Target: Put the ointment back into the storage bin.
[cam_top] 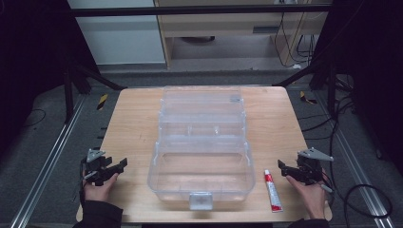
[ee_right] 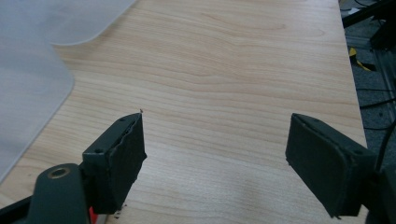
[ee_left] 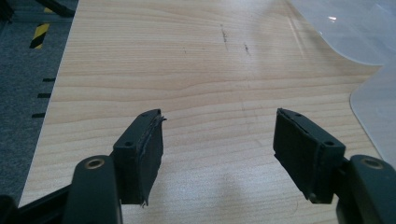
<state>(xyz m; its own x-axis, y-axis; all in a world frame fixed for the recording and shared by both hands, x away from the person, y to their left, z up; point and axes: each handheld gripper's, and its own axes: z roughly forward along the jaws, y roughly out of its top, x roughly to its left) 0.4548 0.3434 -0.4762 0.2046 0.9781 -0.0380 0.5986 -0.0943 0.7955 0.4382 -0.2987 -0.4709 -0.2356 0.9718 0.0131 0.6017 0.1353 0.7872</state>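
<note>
The left gripper point(cam_top: 114, 170) rests low at the near left of the wooden table point(cam_top: 133, 118), its jaws spread wide with nothing between them; in the left gripper view the two black pads point(ee_left: 140, 154) frame bare wood grain, and the rounded edge of the clear box shows at the far right. The right gripper point(cam_top: 285, 170) sits at the near right in much the same pose, jaws released and empty, its own view also looking over bare tabletop with a frosted corner of the box at the left. Both hands look parked at the table's sides, probably so the middle stays free for the work.

Just inside the right gripper lies a small white tube with a red cap point(cam_top: 272, 191), flat on the wood, cap end pointing away from the person. It lies close beside the right wall of the box without touching it, and near enough to the right gripper that this hand seems the natural one to take it.

The clear plastic storage box point(cam_top: 161, 183) stands open in the middle of the table, lid thrown back toward the far edge, stepped inner tray raised behind the deep front compartment, latch facing the person. Its compartments look empty, which suggests it is laid open to receive the tube
</note>
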